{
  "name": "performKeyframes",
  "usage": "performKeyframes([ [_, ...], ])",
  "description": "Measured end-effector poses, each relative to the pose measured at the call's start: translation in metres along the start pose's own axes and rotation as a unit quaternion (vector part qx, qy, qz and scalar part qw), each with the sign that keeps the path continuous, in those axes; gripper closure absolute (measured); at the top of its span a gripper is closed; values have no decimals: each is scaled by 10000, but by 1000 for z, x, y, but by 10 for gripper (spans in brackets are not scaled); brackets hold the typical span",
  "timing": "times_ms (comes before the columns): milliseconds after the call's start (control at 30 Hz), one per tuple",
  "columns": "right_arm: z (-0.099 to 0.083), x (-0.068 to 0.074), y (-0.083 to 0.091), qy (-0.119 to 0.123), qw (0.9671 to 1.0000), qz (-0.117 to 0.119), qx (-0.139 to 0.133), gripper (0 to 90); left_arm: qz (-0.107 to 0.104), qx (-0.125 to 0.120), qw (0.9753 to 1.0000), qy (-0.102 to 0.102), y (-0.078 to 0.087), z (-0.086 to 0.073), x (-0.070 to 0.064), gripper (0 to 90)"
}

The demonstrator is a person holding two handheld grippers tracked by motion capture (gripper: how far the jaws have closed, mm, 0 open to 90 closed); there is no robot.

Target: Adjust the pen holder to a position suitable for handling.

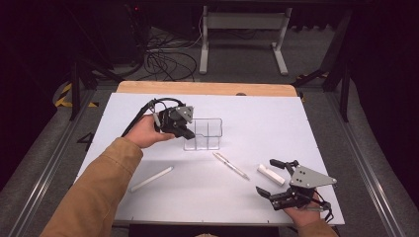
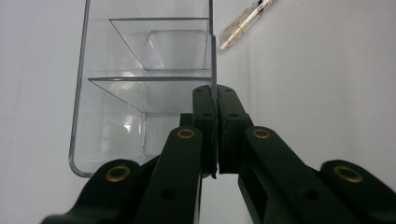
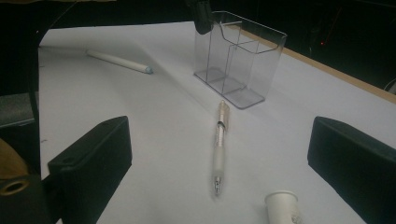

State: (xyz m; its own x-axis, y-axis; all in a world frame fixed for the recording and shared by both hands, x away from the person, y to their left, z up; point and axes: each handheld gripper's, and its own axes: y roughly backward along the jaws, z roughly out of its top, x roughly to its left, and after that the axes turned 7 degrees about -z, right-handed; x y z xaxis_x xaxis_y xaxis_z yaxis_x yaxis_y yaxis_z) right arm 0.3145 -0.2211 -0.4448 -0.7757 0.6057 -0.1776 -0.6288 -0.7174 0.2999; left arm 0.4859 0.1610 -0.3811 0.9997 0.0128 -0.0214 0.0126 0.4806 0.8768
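Observation:
A clear plastic holder (image 1: pixel 206 134) with compartments stands upright mid-table. My left gripper (image 1: pixel 184 129) is shut on its left wall; in the left gripper view the jaws pinch that thin wall edge (image 2: pixel 215 100) of the holder (image 2: pixel 140 93). A translucent pen (image 1: pixel 230 165) lies in front of the holder, also seen as the pen (image 2: pixel 243 21) and the pen (image 3: pixel 218 158). My right gripper (image 1: pixel 268 177) rests open near the front right, its jaws wide on either side of a short white cylinder (image 3: pixel 282 205). From there the holder (image 3: pixel 238 60) stands beyond the pen.
A long white marker (image 1: pixel 151 178) lies at front left, also the marker (image 3: pixel 119 62). The short white cylinder (image 1: pixel 271 174) lies by my right gripper. A white sheet (image 1: pixel 276 123) covers the table, with a wooden edge (image 1: pixel 207 88) at the back. Cables and a metal frame stand beyond.

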Motion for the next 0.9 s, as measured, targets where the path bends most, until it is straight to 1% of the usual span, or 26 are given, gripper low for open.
performKeyframes([
  [67, 0, 0, 0, -3, 10000, 2, -7, 66, 8, 3, 10000, -21, 0, -1, 0, 879],
  [100, 0, 0, 0, -5, 10000, 1, -1, 66, 25, 17, 10000, -67, 0, -1, 1, 878],
  [167, 0, 0, 0, -4, 10000, 0, 1, 66, 35, -16, 10000, -50, 0, -2, 2, 871],
  [233, 0, 0, 0, 5, 10000, 3, 2, 66, 47, -4, 9999, -102, 0, -2, 3, 871],
  [300, 0, 0, 0, -1, 10000, 7, 1, 66, 56, -18, 9999, -112, 0, -2, 3, 870],
  [367, 0, 0, 0, -3, 10000, 5, 5, 66, 84, 4, 9998, -174, 0, -3, 2, 869],
  [533, 0, 0, 0, 0, 10000, 9, 1, 66, 107, -7, 9999, -105, 0, -3, 1, 857],
  [600, 0, 0, 0, -2, 10000, 5, -1, 66, 99, -60, 9999, 19, 1, -2, 0, 776],
  [633, 0, 0, 0, 1, 10000, 0, -2, 65, 92, -127, 9998, 118, 3, -2, -1, 741],
  [700, 0, 0, 1, -8, 10000, 2, -5, 66, 78, -326, 9993, 169, 10, -3, -4, 694],
  [767, 0, 0, 1, -7, 10000, -3, -12, 66, 87, -537, 9983, 197, 18, -4, -8, 680],
  [833, 0, 0, 1, -11, 10000, -5, -12, 65, 174, -740, 9969, 214, 27, -5, -15, 642],
  [867, 0, 0, 1, -8, 10000, -9, -10, 65, 207, -848, 9960, 186, 30, -6, -18, 632],
  [900, 0, 0, 1, -5, 10000, -17, -8, 65, 241, -978, 9947, 225, 33, -7, -22, 616],
])
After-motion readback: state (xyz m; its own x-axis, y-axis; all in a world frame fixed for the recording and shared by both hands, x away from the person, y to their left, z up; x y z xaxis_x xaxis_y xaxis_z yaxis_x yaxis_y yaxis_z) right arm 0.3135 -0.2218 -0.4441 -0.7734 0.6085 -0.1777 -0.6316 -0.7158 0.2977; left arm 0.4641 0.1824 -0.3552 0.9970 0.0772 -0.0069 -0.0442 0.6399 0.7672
